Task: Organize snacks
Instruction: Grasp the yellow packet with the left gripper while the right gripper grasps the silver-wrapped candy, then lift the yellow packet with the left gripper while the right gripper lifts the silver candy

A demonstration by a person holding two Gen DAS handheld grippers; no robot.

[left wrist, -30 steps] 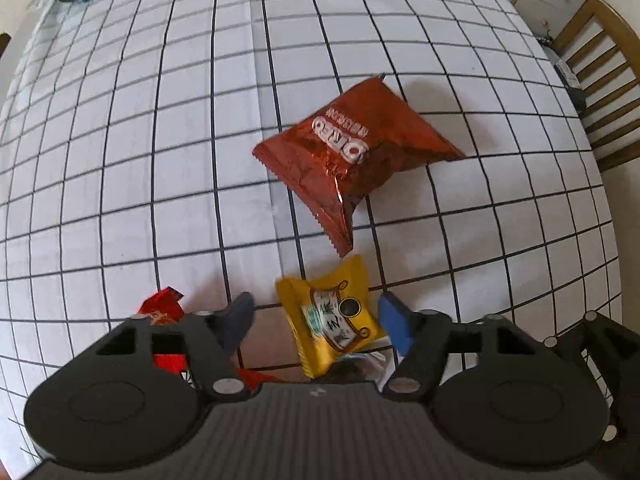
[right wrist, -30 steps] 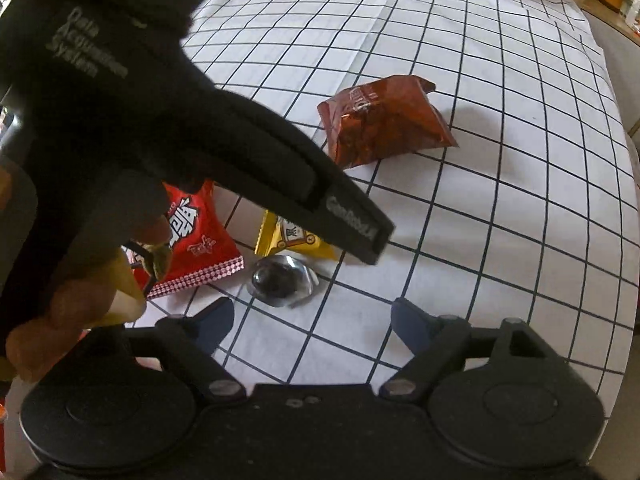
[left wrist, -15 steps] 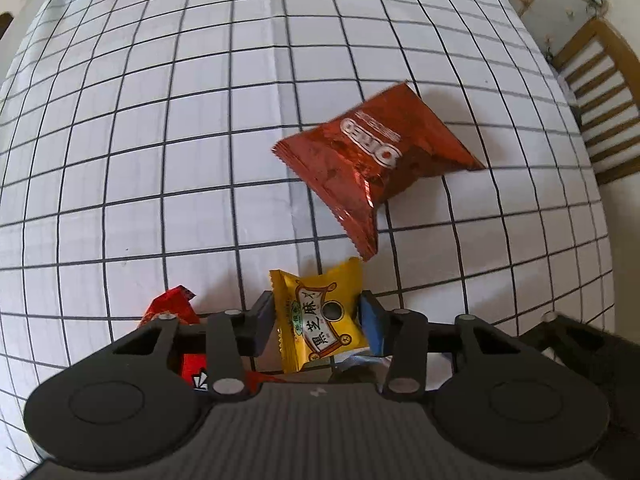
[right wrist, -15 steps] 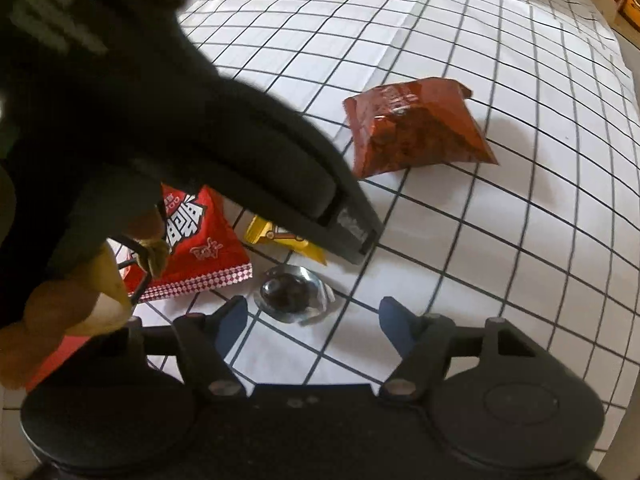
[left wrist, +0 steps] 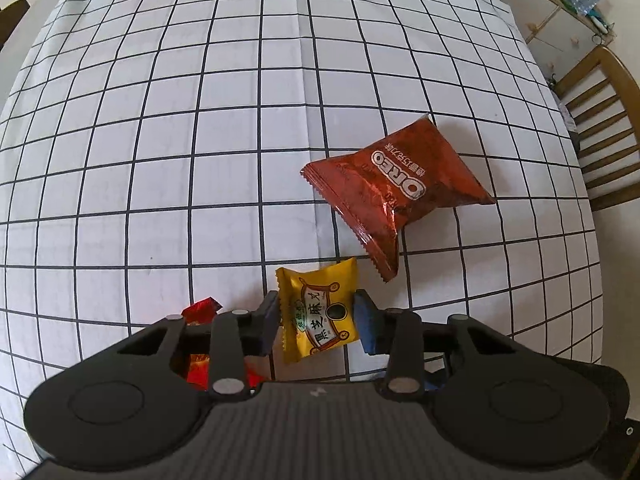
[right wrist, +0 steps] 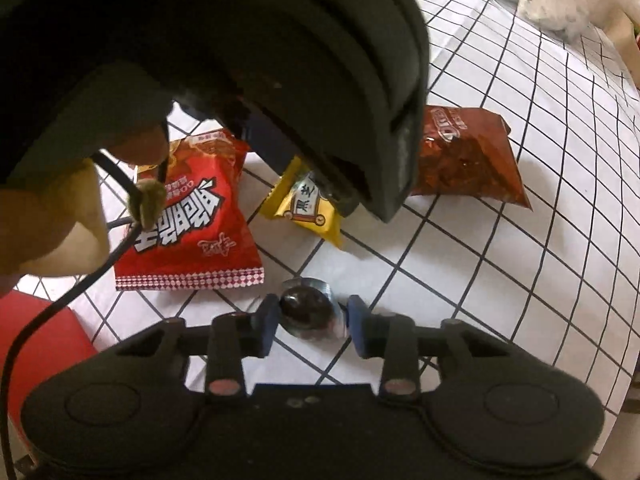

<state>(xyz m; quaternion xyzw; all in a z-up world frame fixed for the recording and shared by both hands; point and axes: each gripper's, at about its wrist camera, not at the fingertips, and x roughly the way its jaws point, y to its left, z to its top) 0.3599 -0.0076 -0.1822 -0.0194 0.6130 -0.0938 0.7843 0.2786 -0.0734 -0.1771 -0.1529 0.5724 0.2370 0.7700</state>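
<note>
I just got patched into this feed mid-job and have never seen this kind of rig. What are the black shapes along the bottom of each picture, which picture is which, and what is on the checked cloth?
No robot arm here: a person carries a two-finger gripper in each hand, each with a wide-angle camera looking along its fingers. The black shapes are the grippers' own bodies.

The left view shows the left gripper, its jaws just closing around a yellow snack packet, pads at its sides. The right view shows the right gripper, jaws just closing around a dark round candy in clear wrap. The big dark mass above is the left gripper seen from the right.

On the checked tablecloth lie a brown Oreo bag and a red snack bag.
</note>
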